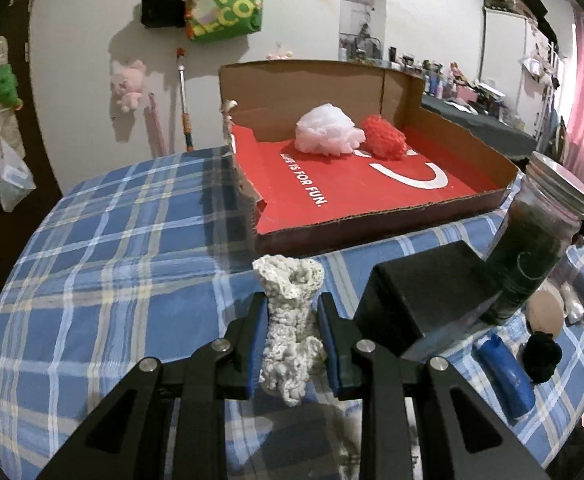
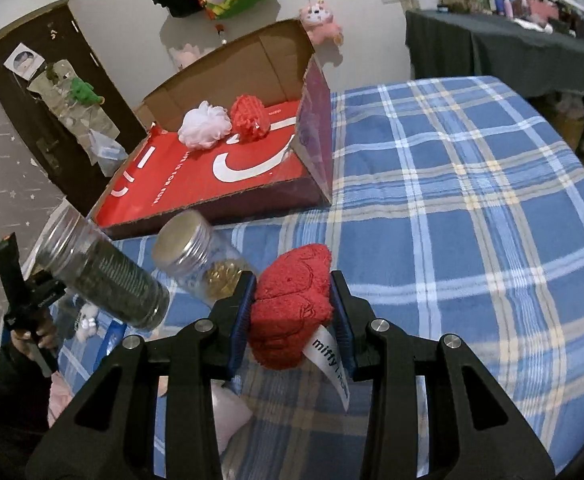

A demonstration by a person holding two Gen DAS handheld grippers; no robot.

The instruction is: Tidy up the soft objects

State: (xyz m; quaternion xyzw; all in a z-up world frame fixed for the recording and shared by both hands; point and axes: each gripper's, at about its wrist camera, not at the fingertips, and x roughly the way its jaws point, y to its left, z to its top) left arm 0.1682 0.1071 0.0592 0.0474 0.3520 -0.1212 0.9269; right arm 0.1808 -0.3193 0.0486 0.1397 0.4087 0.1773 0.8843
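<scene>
The lower edge of the left wrist view is cutting off the bodies of the left tongs [image 1: 290, 330], and a black box [image 1: 419, 292] is hiding part of the blue plaid tabletop [image 1: 112, 260] behind it. At the right edge a beige round thing and a black knotted thing are sitting too blurred to name. The left tongs are clenching a white crocheted piece [image 1: 290, 328] between their blue pads; its long axis is running straight ahead along the fingers, with the wider frilled end pointing toward the cardboard tray [image 1: 371, 224]. That tray is lying on the tabletop ahead, carrying a white mesh puff [image 1: 325, 128] touching a red knitted ball [image 1: 385, 138] near its back wall.

In the right wrist view, the right tongs [image 2: 293, 312] are gripping a red plush toy [image 2: 293, 312], squeezed at its middle; its shape is hard to read, and its white label [image 2: 331, 364] is hanging down, partly cut off by a pad. A dark-filled jar [image 2: 104, 276] is tilting at the left, and another jar [image 2: 196, 256] is leaning beside it.
</scene>
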